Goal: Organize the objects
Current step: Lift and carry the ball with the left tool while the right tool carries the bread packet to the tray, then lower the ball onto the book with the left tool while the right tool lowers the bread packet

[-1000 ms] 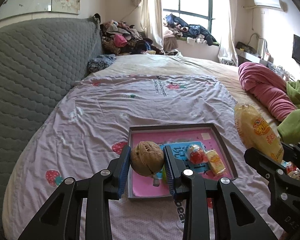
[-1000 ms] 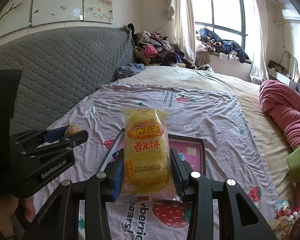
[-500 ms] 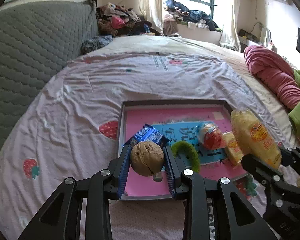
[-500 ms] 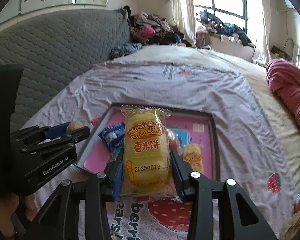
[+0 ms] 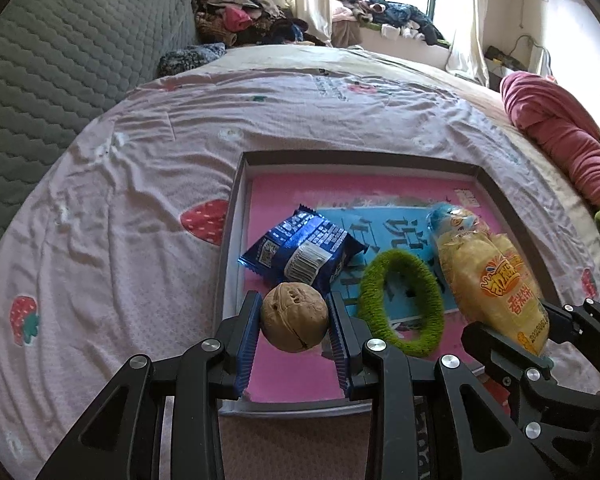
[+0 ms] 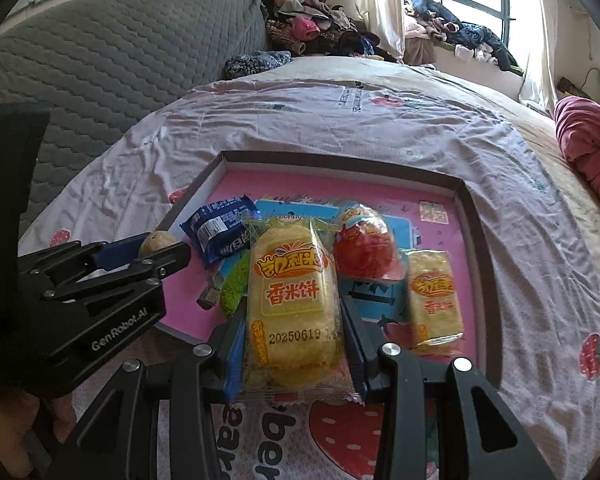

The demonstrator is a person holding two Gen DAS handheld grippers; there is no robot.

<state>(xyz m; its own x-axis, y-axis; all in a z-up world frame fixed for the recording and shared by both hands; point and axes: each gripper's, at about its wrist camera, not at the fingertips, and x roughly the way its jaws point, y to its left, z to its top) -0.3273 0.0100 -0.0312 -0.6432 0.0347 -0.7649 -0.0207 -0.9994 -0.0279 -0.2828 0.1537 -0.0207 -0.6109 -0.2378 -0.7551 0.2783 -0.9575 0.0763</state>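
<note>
The bed (image 5: 140, 184), under a strawberry-print sheet, carries a shallow tray (image 5: 380, 158). Since a second ago both tongs have descended toward it. The left tongs (image 5: 294, 322) pinch a walnut (image 5: 294, 316) above the tray's near corner; the right tongs (image 6: 294, 344) pinch a rice-cracker packet (image 6: 292, 300) over its near edge. Release appears imminent.

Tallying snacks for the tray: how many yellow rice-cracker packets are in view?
2. One rice-cracker packet is clamped in the right gripper over the tray; a smaller packet lies inside near its right wall. Others may be hidden.
</note>
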